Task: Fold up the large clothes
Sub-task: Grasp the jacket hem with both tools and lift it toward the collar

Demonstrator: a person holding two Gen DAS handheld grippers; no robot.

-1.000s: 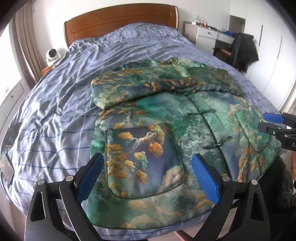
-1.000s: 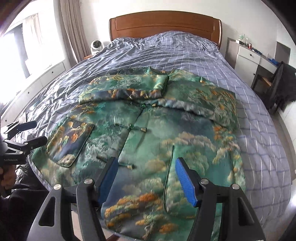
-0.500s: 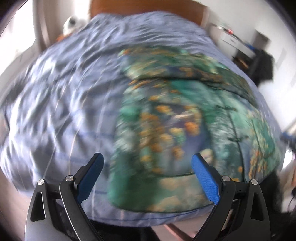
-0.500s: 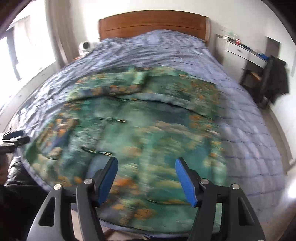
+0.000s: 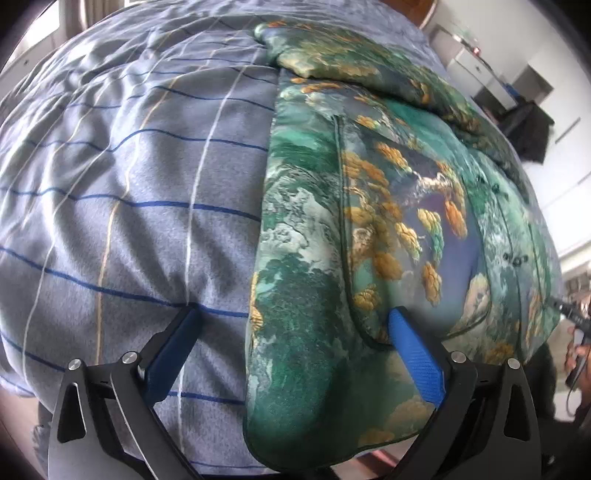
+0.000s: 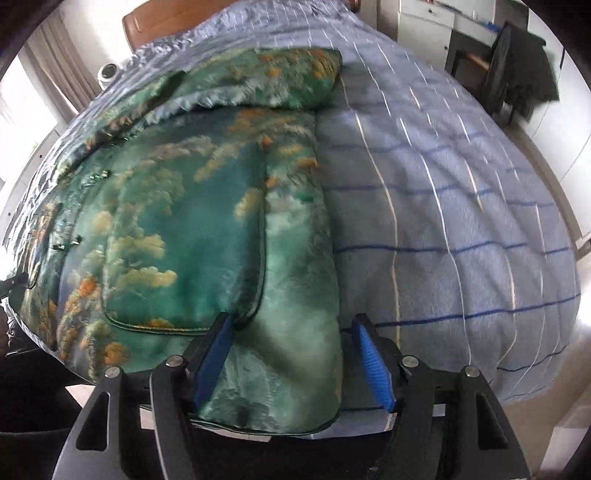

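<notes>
A large green jacket with orange and cloud print (image 5: 369, 221) lies flat on the bed, sleeves folded across the chest. My left gripper (image 5: 291, 354) is open, low over the jacket's bottom left corner, its jaws straddling the side edge. My right gripper (image 6: 291, 362) is open, low over the bottom right corner of the jacket (image 6: 207, 229), its jaws either side of that corner. A patch pocket (image 5: 413, 229) shows in the left wrist view. The right gripper's tip (image 5: 569, 314) shows at the far right of that view.
The bed is covered by a blue-grey checked duvet (image 5: 129, 184), also in the right wrist view (image 6: 461, 221). A wooden headboard (image 6: 147, 22) is at the back. A dark chair with clothing (image 6: 517, 66) and a white dresser (image 5: 476, 62) stand to the right.
Both grippers have dropped down and moved outward to the jacket's two bottom corners, left to the left edge, right to the right edge. Both stayed open.
</notes>
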